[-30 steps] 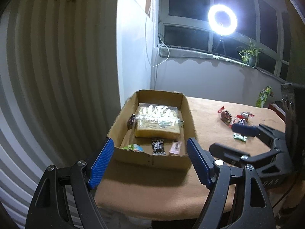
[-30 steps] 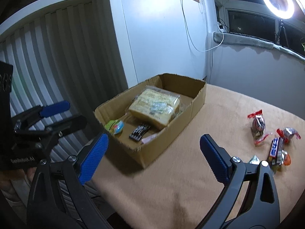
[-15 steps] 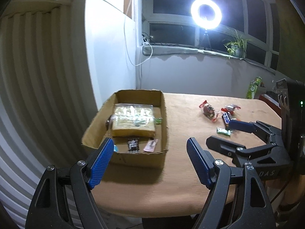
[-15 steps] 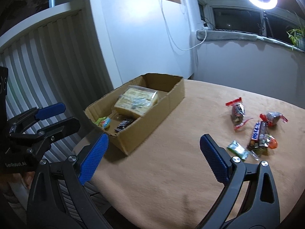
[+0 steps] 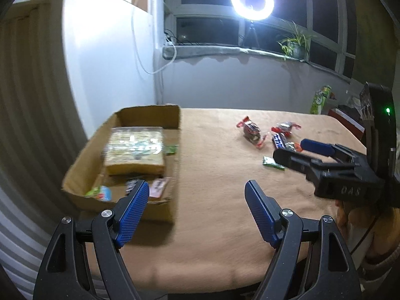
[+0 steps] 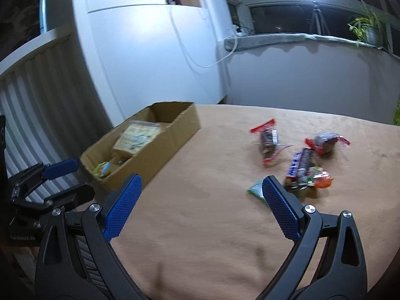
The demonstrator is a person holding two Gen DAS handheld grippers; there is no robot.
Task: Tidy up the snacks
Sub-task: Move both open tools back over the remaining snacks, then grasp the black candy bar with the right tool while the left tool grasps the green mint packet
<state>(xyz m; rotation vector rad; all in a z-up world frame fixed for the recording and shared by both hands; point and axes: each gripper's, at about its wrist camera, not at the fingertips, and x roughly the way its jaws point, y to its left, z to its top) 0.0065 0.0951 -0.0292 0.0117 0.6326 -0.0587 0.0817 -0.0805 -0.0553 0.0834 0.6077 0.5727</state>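
Tan cloth covers the desk (image 5: 215,225) under a ring light (image 5: 252,0), window dark behind. Left wrist view: left hand-held gripper (image 5: 197,208) empty, jaws wide apart, low over the near desk edge; cardboard box (image 5: 160,212) at its 11 o'clock, already holding a large wrapped cake (image 5: 135,150) and small packets. Loose snacks (image 5: 265,137) lie at 1 o'clock, well apart from this gripper. Right wrist view: right hand-held gripper (image 6: 201,206) also spread and empty; green sachet (image 6: 255,190) just beside its right pad, candy bar (image 6: 300,166) and twist-wrapped sweets (image 6: 268,140) at 1 o'clock. Judgement: all light, crinkly, slippery film; contents small and firm. Pinch each across its middle, not by the twisted ends.
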